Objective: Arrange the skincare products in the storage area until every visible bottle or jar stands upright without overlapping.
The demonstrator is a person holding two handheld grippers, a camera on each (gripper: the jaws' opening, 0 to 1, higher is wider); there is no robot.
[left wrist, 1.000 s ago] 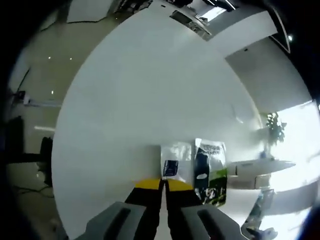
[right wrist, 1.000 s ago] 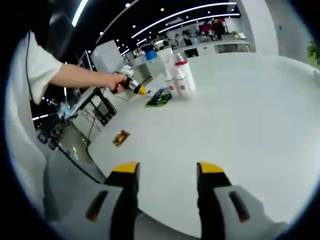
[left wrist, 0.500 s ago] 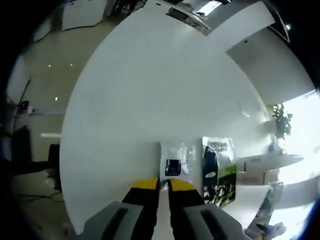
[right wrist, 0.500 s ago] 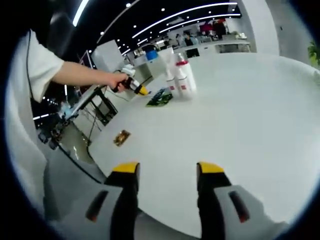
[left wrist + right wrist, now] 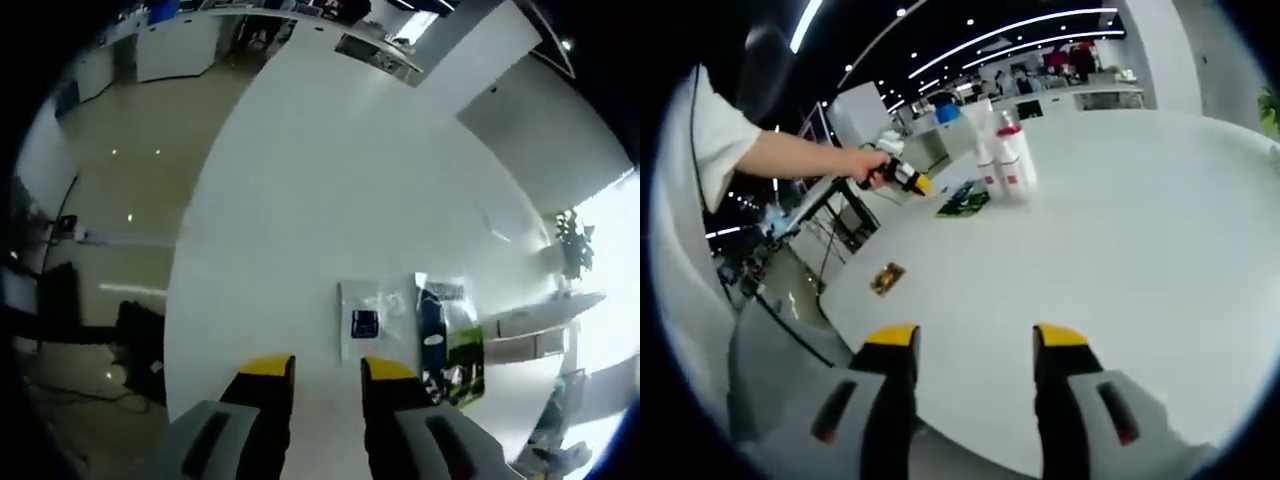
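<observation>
Near the white round table's [image 5: 300,180] left edge, the left gripper [image 5: 327,366] hovers with jaws apart above a clear flat sachet [image 5: 376,318] – a green-and-black packet [image 5: 450,340] just beside it. White red-capped bottles [image 5: 1004,162] stand upright toward the far edge; the right gripper [image 5: 973,338], parted, holds nothing.

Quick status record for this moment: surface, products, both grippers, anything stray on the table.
surface: white table
left gripper: open, empty, hovering just short of the sachets
right gripper: open, empty, over bare table, far from the products
flat items: white sachet and green-and-black sachet lying side by side, no overlap seen
upright items: white bottles clustered together, at least one with a red cap
stray: small brown packet near the table edge
person: hand holding the left gripper beside the sachets
</observation>
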